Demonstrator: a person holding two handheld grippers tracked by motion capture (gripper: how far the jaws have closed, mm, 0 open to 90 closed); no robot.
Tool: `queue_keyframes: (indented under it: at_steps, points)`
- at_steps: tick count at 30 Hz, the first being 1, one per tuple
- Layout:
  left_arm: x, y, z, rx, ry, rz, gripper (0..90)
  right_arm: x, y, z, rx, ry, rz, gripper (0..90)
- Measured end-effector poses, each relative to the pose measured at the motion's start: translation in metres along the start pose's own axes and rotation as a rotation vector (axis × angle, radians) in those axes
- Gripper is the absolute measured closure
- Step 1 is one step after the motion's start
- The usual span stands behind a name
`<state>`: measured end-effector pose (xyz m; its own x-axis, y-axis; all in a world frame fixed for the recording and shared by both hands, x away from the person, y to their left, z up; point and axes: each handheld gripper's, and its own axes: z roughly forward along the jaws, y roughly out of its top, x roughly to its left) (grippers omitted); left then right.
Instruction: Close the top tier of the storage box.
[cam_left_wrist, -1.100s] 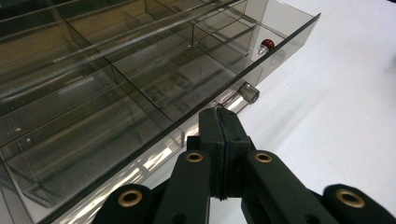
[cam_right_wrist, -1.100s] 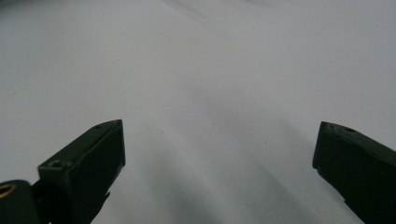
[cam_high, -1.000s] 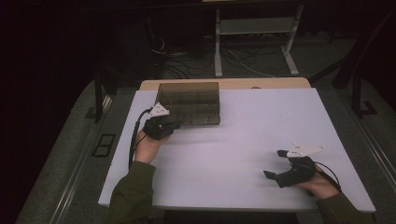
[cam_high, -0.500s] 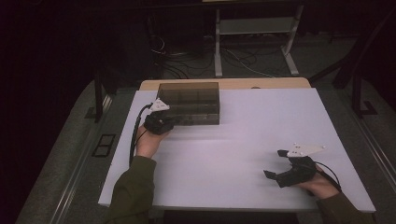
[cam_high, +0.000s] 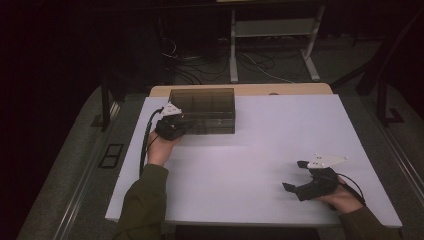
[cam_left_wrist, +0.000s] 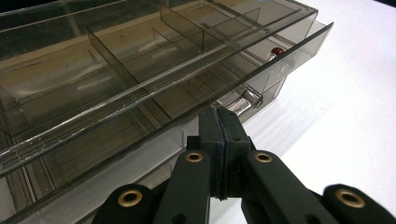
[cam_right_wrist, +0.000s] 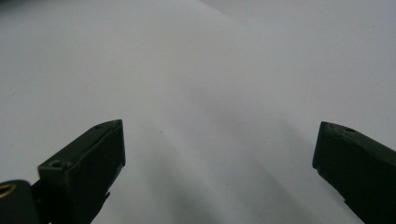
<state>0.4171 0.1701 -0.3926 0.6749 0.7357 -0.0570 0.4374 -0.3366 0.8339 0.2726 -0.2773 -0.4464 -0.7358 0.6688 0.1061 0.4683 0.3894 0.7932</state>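
A smoky transparent compartment box (cam_high: 202, 107) stands at the table's far left; the left gripper view looks down on its dividers (cam_left_wrist: 140, 70). Its lower drawer has a clear handle (cam_left_wrist: 243, 100) and a small red-capped item (cam_left_wrist: 276, 50) inside. My left gripper (cam_high: 184, 127) (cam_left_wrist: 219, 113) is shut, jaws pressed flat together, tips right at that handle. I cannot tell whether any of the handle is pinched. My right gripper (cam_high: 294, 175) (cam_right_wrist: 219, 128) rests low over bare white table at the near right, open wide with nothing between its jaws.
The white tabletop (cam_high: 270, 135) spreads between the two hands. A wooden strip (cam_high: 280, 89) edges the table's far side. Beyond it are a white metal stand (cam_high: 272, 30) and cables on the dark floor.
The left hand has edged very slightly toward the box. The right gripper has kept still.
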Motion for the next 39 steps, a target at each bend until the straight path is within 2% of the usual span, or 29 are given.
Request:
queue_keyframes:
  at_steps: [7,17,23,25,28,30,32,36,37,39]
  points:
    - [0.003,0.002,0.005,-0.002,0.017,0.012,89.1,0.0,0.0,0.0,-0.001,0.002,-0.003,1.9]
    - [0.004,0.003,0.011,-0.034,0.052,0.003,89.1,0.0,0.0,-0.001,-0.008,0.017,-0.001,1.9]
    - [0.005,0.002,0.01,-0.027,0.049,0.014,88.7,0.0,-0.001,-0.002,-0.007,0.014,0.0,1.9]
    - [0.004,0.002,0.009,-0.035,0.046,0.001,85.4,0.0,0.0,-0.002,-0.009,0.011,0.0,1.9]
    - [0.003,0.002,0.004,-0.013,0.042,0.009,83.5,0.0,0.0,-0.002,-0.009,0.011,-0.002,1.9]
    - [0.0,0.002,0.001,-0.014,0.033,0.001,82.3,0.001,0.0,-0.002,-0.01,0.01,-0.007,1.9]
    - [-0.002,0.001,-0.002,-0.006,0.029,0.012,80.5,0.001,0.0,-0.002,-0.01,0.008,-0.007,1.9]
    - [-0.007,-0.002,-0.008,0.007,0.02,0.008,74.1,0.001,0.0,-0.002,-0.01,0.008,-0.007,1.9]
    - [-0.008,-0.003,-0.009,0.008,0.014,0.001,70.7,0.001,0.0,-0.002,-0.011,0.008,-0.007,1.9]
    - [-0.01,-0.005,-0.012,0.028,-0.001,0.01,65.2,0.001,0.0,-0.002,-0.01,0.009,-0.008,1.9]
